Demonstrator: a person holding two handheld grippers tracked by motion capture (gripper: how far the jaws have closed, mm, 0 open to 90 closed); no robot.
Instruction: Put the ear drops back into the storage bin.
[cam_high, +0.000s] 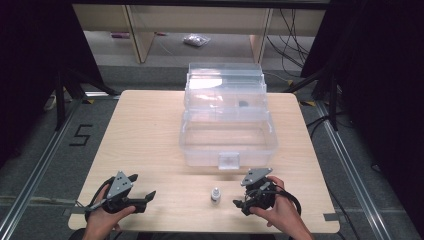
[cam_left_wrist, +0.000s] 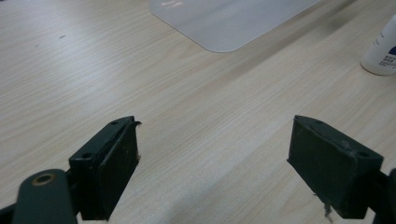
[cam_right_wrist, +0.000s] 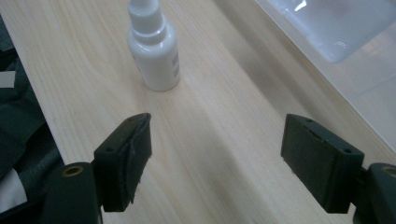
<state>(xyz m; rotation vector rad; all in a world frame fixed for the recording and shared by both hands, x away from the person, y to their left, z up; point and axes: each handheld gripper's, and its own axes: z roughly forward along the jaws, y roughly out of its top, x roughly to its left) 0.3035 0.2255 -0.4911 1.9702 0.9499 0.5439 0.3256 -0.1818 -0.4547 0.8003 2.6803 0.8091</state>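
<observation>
The small white bottle stands upright on the table near its front edge, just left of the right gripper, whose jaws gape with nothing between them. The left gripper rests farther left, jaws apart and empty. The clear plastic box sits behind.

Bottle cut off by the right edge in the left gripper view, cap out of frame; label print too small to read. Small dark item inside the box, too blurred to identify.
</observation>
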